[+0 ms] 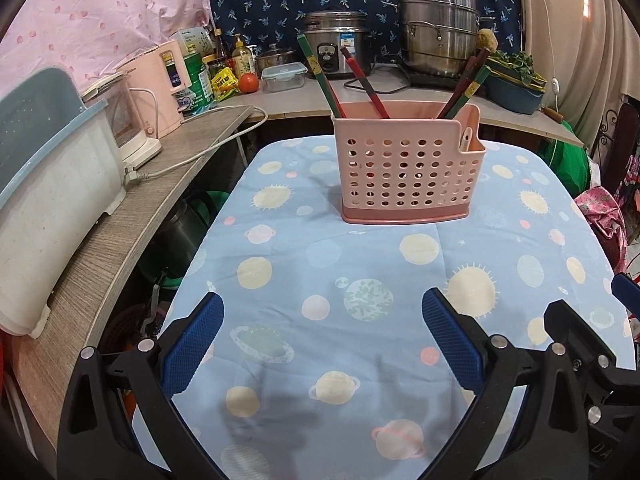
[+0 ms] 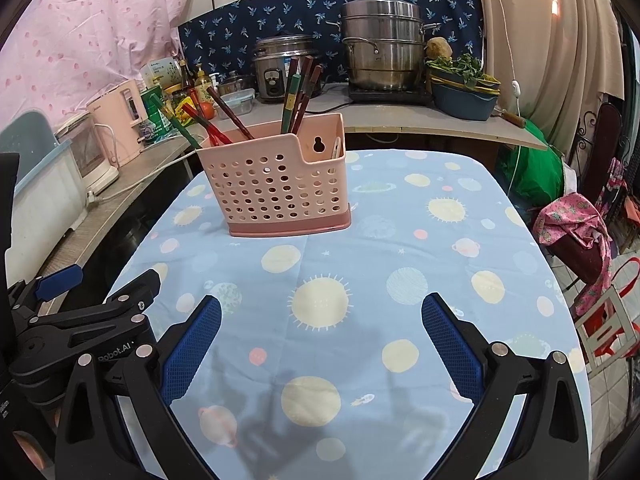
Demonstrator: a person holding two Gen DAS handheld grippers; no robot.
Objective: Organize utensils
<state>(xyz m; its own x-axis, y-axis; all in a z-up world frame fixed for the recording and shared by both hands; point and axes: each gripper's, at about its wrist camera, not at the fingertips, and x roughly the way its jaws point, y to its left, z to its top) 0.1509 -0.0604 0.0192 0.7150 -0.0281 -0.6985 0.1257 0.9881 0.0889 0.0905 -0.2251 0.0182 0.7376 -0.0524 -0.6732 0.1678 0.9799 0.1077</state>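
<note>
The pink plastic basket with round holes (image 1: 404,176) stands upright in the middle of the table with the blue planet cloth (image 1: 320,280). Long red, green and brown chopsticks (image 1: 332,80) lean inside it, some to each side. A pale spoon handle (image 1: 467,139) pokes up in the small side pocket.

The left gripper (image 1: 322,344) and the right gripper (image 2: 320,344) hover low over the cloth, near the front edge. Both have jaws spread wide and hold nothing.

No loose utensil shows on the cloth, so the job looks almost done. If more sorting is needed, it is best to grab one stick near its top and lift straight up, so the basket does not tip.

The wooden shelf (image 1: 132,208) with the white box (image 1: 52,200) sits close on the left. The pots (image 2: 382,48) are far behind.
</note>
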